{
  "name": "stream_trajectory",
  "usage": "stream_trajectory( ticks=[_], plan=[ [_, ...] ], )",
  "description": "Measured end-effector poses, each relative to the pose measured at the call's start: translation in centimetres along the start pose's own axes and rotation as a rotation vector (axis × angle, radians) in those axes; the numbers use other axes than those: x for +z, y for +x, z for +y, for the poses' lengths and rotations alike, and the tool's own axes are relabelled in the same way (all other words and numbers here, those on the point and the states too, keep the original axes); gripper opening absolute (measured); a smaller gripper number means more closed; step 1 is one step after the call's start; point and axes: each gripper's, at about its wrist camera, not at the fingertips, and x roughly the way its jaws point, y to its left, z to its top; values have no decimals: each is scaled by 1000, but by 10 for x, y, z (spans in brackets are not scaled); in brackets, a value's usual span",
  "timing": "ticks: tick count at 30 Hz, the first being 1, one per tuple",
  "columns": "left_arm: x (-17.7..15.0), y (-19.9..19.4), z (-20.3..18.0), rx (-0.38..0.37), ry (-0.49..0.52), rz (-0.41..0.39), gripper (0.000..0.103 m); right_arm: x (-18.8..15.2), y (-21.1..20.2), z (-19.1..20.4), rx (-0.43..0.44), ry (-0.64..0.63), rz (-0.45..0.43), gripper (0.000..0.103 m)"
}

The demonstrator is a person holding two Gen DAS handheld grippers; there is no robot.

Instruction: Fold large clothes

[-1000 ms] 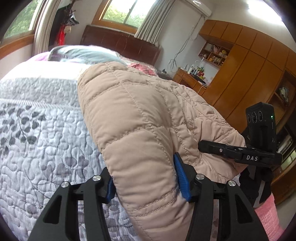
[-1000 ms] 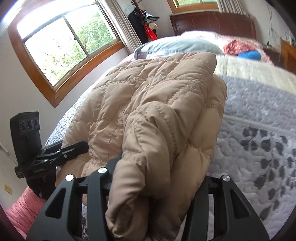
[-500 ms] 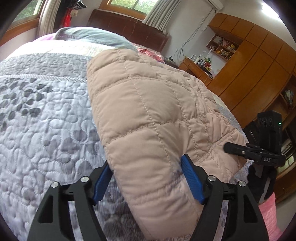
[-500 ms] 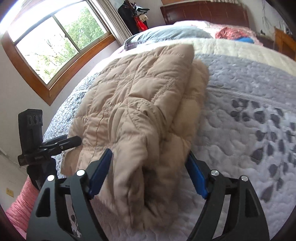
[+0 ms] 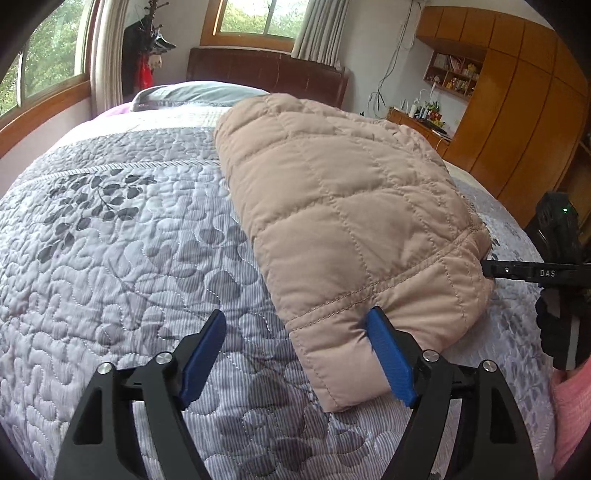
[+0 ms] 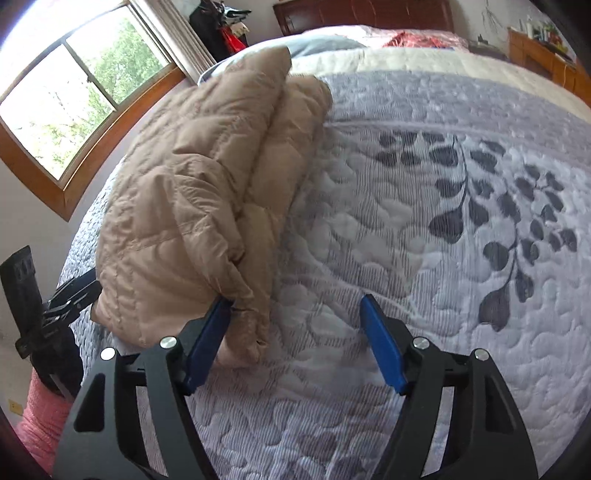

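A beige quilted puffer jacket (image 5: pixel 351 221) lies folded into a thick, long bundle on the bed, running from its near edge toward the pillows. Its top layer is smooth and stitched in squares. Along 1 side, 2 stacked padded layers (image 6: pixel 258 155) show.

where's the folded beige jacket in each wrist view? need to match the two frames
Left wrist: the folded beige jacket fills the centre and right, running from the pillow end down to the right finger of the open left gripper.
Right wrist: the jacket lies at left, its near corner against the left finger of the open right gripper.
Shared landmark: the dark wooden headboard at the top of both.
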Motion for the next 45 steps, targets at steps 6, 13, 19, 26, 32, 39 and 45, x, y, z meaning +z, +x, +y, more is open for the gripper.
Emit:
stream_trajectory(
  ticks=[6, 13, 19, 26, 32, 39, 45],
  plan=[
    [7, -3, 0, 5, -70, 43, 79, -6, -5, 2, 0, 32, -15, 69],
    [3, -54, -22, 94, -70, 22, 89, -33, -78, 40, -82, -28, -137, 92],
    [-13, -92, -49, 180, -41, -39, 94, -67, -112, 82, -134, -78, -180, 99],
    [-29, -129, -73, 271, 0, -95, 96, -92, -138, 112, -213, -103, -255, 99],
    [-41, -157, -82, 295, 3, -132, 96, -112, -152, 131, -269, -124, -277, 99],
    [-54, -175, -83, 313, 8, -129, 96, -129, -161, 142, -263, -137, -272, 99],
    [-63, -185, -83, 323, 8, -144, 96, -140, -153, 148, -253, -125, -233, 99]
  ],
)
